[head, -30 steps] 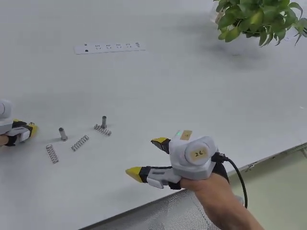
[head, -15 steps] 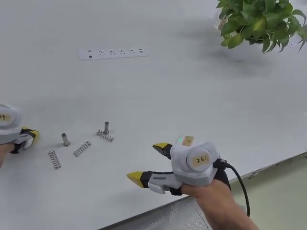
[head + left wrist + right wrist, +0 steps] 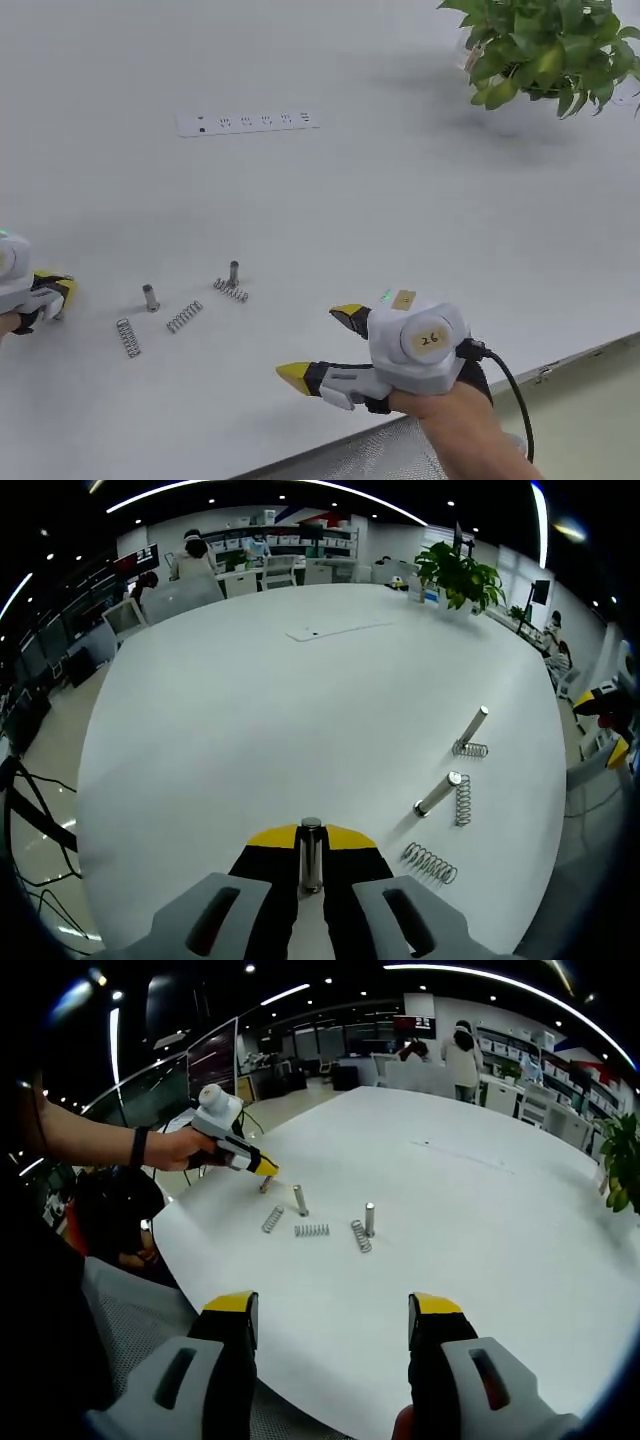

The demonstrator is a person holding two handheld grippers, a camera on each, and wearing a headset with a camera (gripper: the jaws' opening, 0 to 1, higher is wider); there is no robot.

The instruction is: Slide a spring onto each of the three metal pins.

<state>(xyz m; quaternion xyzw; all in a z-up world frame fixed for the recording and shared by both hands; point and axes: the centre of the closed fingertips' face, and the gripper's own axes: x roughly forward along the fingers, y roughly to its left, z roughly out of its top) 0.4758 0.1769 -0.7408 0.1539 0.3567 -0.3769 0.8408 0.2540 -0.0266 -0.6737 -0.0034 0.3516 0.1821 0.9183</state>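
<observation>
Steel, the held pin (image 3: 311, 860) is pinched between the shut yellow tips of the left gripper (image 3: 311, 836); ahead and to the right of those tips stand two free pins (image 3: 470, 727), with three springs (image 3: 430, 863) lying loose around them, one at a pin's foot; the right gripper (image 3: 332, 1310) hangs wide open and empty, the springs well ahead of it; my worry is that pinching a thin, flat spring flicks it away, or topples a standing pin.

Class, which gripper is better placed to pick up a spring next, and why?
The right gripper: its fingers are open, empty and pointing toward the springs. The left gripper is shut on a pin.
</observation>
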